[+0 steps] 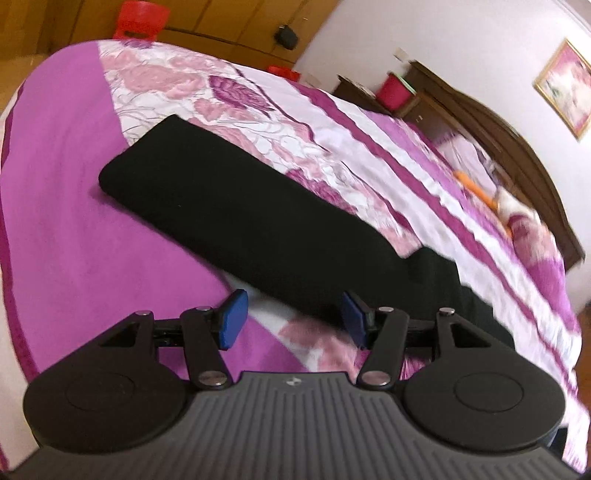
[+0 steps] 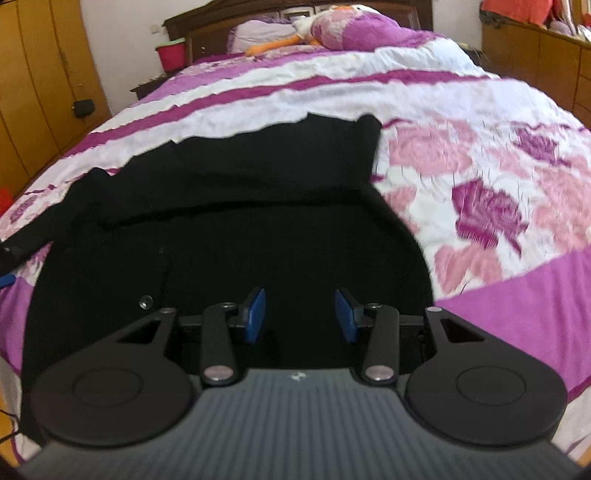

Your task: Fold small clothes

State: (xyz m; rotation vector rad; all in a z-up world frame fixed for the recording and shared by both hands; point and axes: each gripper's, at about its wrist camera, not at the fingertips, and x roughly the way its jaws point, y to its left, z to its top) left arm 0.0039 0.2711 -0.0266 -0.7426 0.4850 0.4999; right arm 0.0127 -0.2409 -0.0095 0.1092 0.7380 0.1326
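Observation:
A black garment [image 1: 229,206] lies on the purple and pink flowered bedspread [image 1: 55,184], folded into a long band that runs from the middle left toward the lower right in the left wrist view. My left gripper [image 1: 293,306] hovers at the band's near edge, blue pads apart and nothing between them. In the right wrist view the black garment [image 2: 240,221] spreads wide, with a folded layer across its top, a sleeve [image 2: 33,229] trailing left and a small button [image 2: 145,302]. My right gripper [image 2: 300,302] is open just above the cloth, gripping nothing.
At the bed's far end stand a dark wooden headboard [image 2: 221,22], pillows and an orange and white soft toy [image 2: 295,40]. Beside it a red bucket [image 2: 170,55] rests on a nightstand. Wooden wardrobes [image 2: 37,74] line the left wall. Bare bedspread [image 2: 480,147] lies right of the garment.

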